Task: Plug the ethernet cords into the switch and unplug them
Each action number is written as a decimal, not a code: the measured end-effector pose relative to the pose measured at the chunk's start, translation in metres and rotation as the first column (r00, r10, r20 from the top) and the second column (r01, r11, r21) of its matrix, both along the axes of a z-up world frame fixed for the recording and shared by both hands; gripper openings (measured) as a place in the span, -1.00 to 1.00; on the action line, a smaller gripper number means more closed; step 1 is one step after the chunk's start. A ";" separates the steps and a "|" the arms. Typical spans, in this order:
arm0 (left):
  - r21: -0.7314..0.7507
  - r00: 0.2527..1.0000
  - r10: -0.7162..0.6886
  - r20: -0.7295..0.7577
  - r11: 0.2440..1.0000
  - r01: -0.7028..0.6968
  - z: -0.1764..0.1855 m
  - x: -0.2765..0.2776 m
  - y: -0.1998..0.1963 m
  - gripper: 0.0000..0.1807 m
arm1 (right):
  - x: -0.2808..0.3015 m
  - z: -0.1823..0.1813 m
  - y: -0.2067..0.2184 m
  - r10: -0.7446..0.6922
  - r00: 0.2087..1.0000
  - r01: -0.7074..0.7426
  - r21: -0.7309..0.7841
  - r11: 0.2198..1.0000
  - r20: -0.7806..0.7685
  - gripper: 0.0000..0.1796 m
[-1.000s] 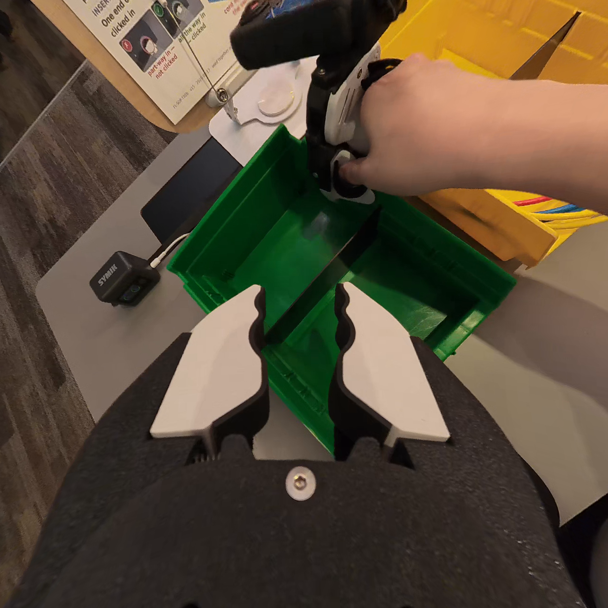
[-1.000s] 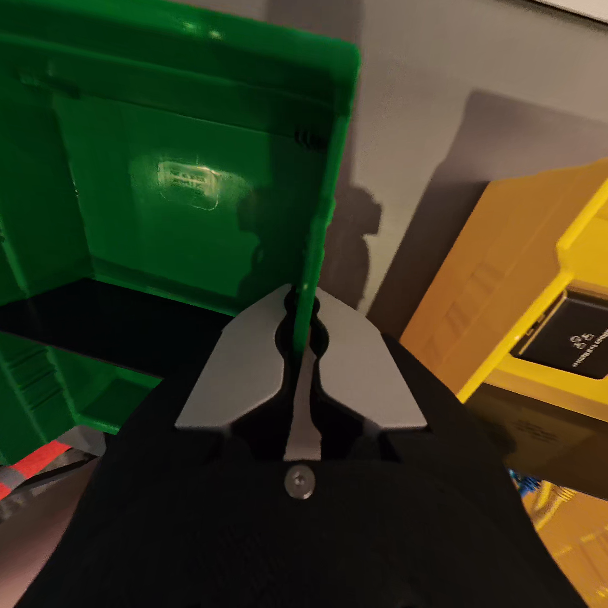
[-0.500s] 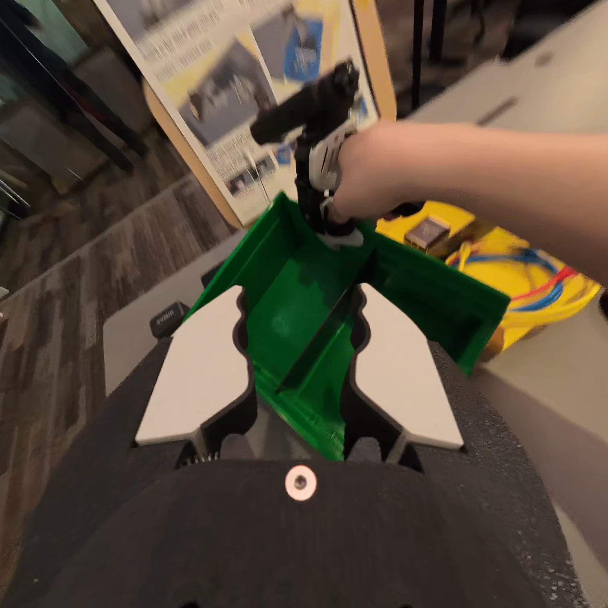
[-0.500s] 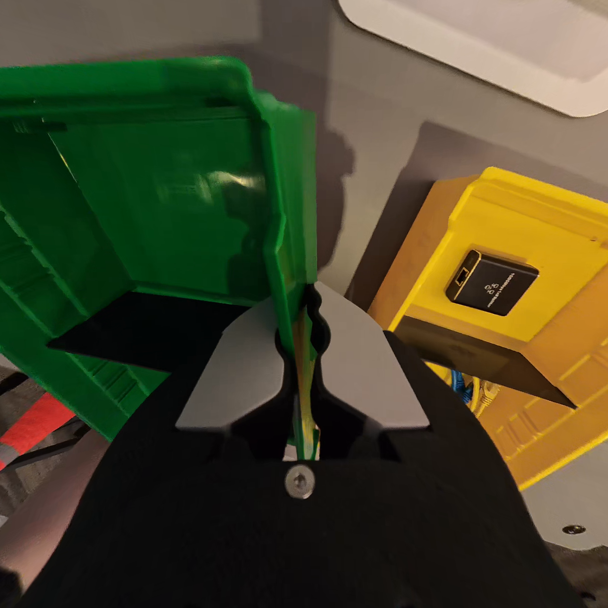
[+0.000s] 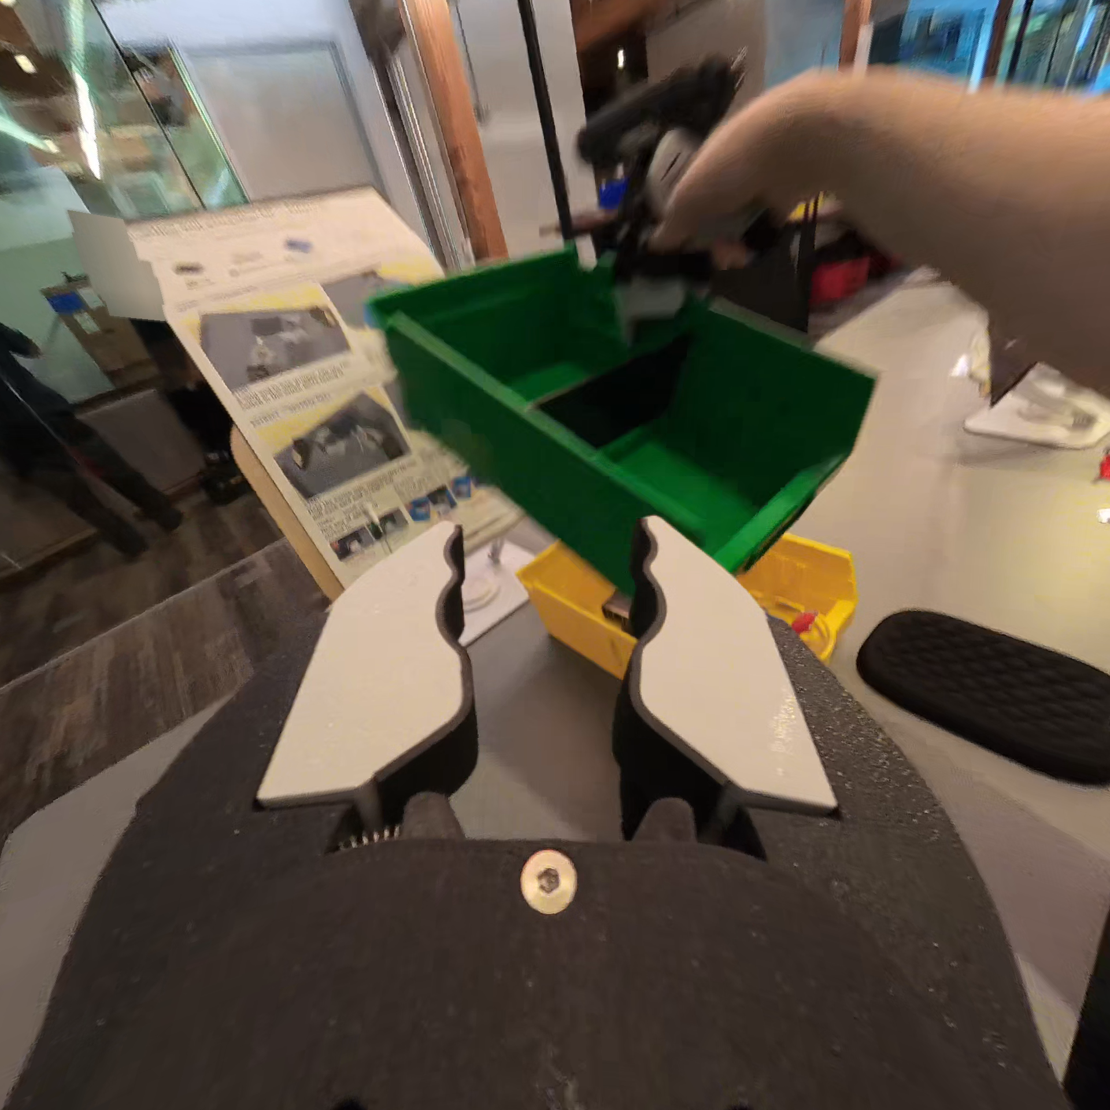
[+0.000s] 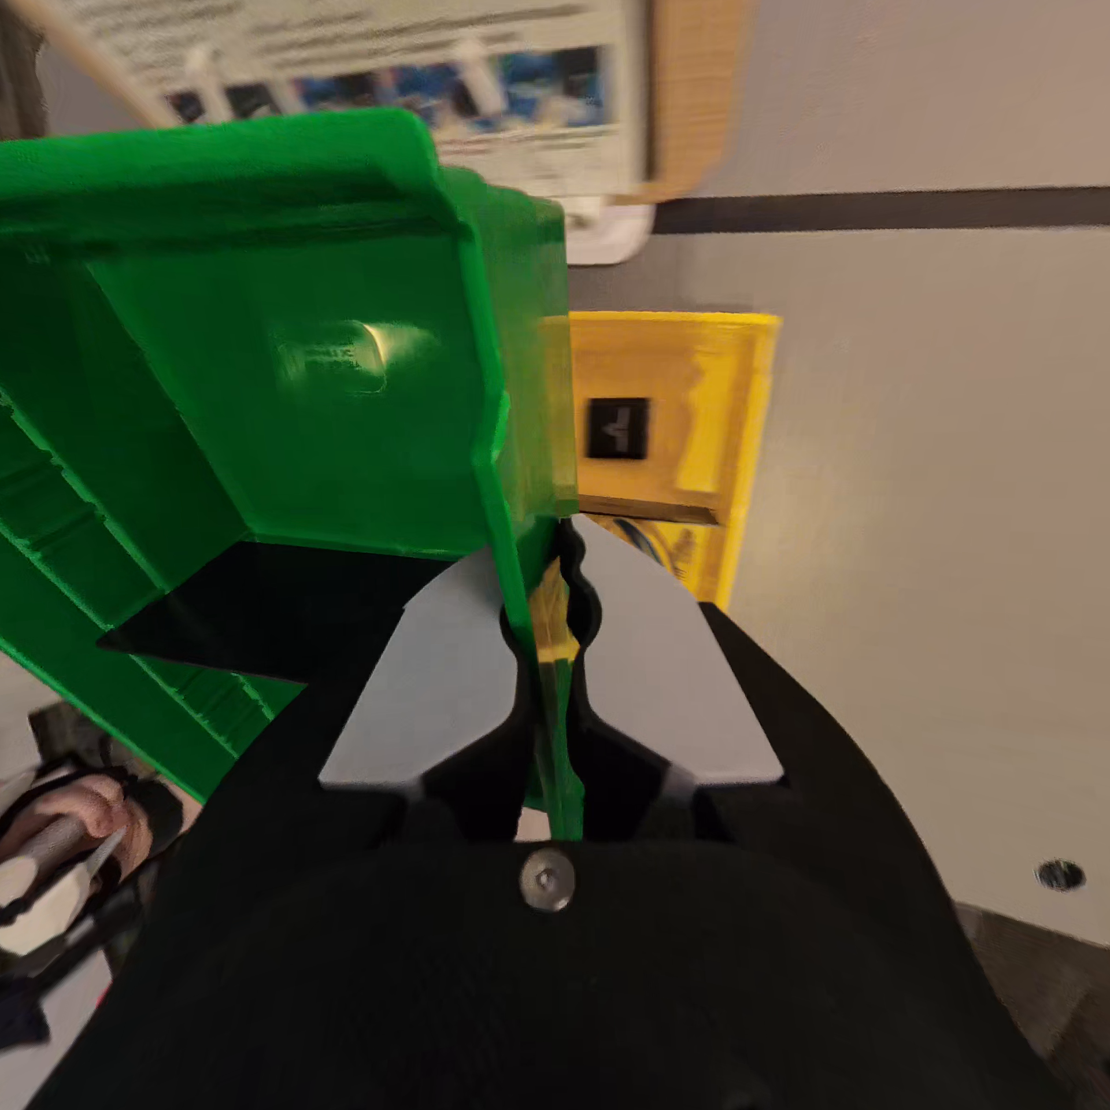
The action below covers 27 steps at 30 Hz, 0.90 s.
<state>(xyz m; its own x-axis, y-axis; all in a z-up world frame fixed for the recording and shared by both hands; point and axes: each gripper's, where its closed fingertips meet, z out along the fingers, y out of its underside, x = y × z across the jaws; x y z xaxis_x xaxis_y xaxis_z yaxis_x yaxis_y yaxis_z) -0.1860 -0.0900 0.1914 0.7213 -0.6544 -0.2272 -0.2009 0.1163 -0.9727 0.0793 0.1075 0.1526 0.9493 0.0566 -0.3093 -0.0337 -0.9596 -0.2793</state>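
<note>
Green bin (image 5: 576, 480) over yellow bin (image 5: 576, 606)

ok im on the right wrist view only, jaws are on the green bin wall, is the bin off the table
observer: yes, in the left wrist view the green bin hangs tilted in the air, above the yellow bin.
operator: anything holding it from the other side
observer: no, the left gripper is open and holds nothing.
operator: whats on the table out of my view
observer: a black pad lies on the table beside the yellow bin.
</note>
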 end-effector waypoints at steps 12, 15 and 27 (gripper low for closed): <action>-0.570 0.965 -0.213 -0.155 0.817 0.088 -0.139 0.099 0.101 -0.25 | 0.261 -0.088 -0.080 -0.322 0.929 0.349 -0.140 0.926 0.184 -0.89; -0.709 0.951 -0.269 -0.151 0.700 0.085 -0.178 0.121 0.108 -0.22 | 0.280 -0.117 -0.085 -0.312 0.939 0.336 -0.189 0.923 0.146 -0.90; -0.817 0.851 -0.349 -0.393 0.558 -0.148 -0.273 0.125 0.120 -0.34 | 0.325 -0.199 -0.091 -0.211 0.966 0.246 -0.290 0.925 0.148 -0.87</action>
